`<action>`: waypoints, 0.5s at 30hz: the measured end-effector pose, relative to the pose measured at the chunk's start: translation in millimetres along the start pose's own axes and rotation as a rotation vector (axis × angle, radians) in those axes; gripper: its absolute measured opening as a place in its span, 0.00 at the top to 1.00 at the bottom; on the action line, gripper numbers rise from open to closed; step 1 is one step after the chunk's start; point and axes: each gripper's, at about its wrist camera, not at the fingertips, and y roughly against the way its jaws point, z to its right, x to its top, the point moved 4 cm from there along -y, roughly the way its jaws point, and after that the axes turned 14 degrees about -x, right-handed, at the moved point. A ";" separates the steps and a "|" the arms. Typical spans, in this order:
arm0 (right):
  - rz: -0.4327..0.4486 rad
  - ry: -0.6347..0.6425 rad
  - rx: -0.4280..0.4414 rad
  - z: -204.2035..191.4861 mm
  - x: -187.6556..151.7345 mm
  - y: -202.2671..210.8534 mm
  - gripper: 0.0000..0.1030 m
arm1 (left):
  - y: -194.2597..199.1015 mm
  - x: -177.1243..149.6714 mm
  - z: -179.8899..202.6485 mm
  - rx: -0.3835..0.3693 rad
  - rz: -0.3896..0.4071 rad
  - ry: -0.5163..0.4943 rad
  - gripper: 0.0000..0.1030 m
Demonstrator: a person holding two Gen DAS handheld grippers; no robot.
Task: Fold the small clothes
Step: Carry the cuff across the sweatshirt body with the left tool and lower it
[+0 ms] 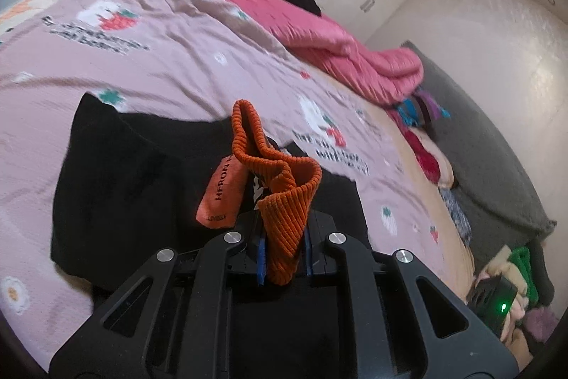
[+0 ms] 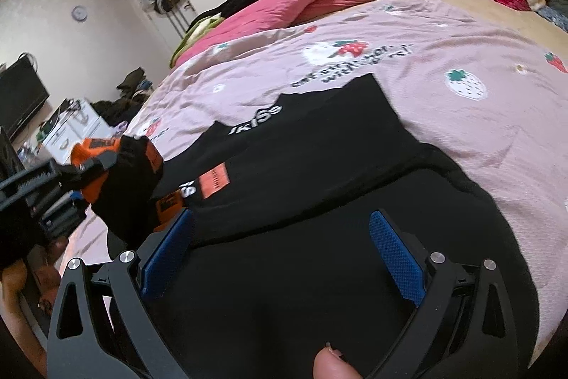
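Black sweatshirt (image 2: 319, 166) lies spread on the bed (image 2: 461, 137); left tongs (image 1: 284, 251) clench its orange ribbed cuff (image 1: 284, 201), lifted. Right tongs (image 2: 280, 258) hang released above it. The cuff, seemingly thinly pinched, could slip mid-fold, dropping the sleeve crooked.

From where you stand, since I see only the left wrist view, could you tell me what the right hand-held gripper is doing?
Observer: The right hand-held gripper is open, its blue pads spread wide above the black garment, with nothing between them.
Operator: Thank you. Does the garment carry any marking I cannot see?
Observer: Yes, white lettering near its far edge and an orange patch lower down.
Operator: And can you see my left hand-held gripper from there?
Observer: Yes, at the left edge of the right wrist view; the left hand-held gripper is shut on the orange ribbed cuff, lifting that end of the garment off the bedspread.
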 end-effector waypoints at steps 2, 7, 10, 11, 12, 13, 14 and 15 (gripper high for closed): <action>0.000 -0.018 -0.007 7.9 1.1 -0.5 0.05 | -10.7 -4.4 2.4 -0.007 -0.032 -0.003 0.92; 0.009 -0.058 -0.034 25.8 4.6 -2.1 0.05 | -32.9 -14.7 7.8 -0.001 -0.099 -0.030 0.92; 0.007 -0.095 -0.048 37.4 6.8 -5.4 0.05 | -44.4 -20.4 8.7 -0.004 -0.138 -0.038 0.92; 0.006 -0.109 -0.054 41.1 7.6 -6.1 0.05 | -47.5 -21.6 9.2 -0.004 -0.148 -0.040 0.91; 0.007 -0.121 -0.059 44.6 8.4 -6.9 0.05 | -51.9 -24.0 9.4 -0.006 -0.164 -0.043 0.90; 0.006 -0.134 -0.064 48.6 9.3 -8.0 0.05 | -55.2 -25.9 10.3 -0.006 -0.174 -0.046 0.89; 0.005 -0.145 -0.069 52.1 10.1 -9.1 0.05 | -58.3 -27.6 10.5 -0.008 -0.187 -0.049 0.85; 0.004 -0.151 -0.072 54.7 10.6 -9.9 0.05 | -61.5 -29.4 10.7 -0.010 -0.201 -0.051 0.83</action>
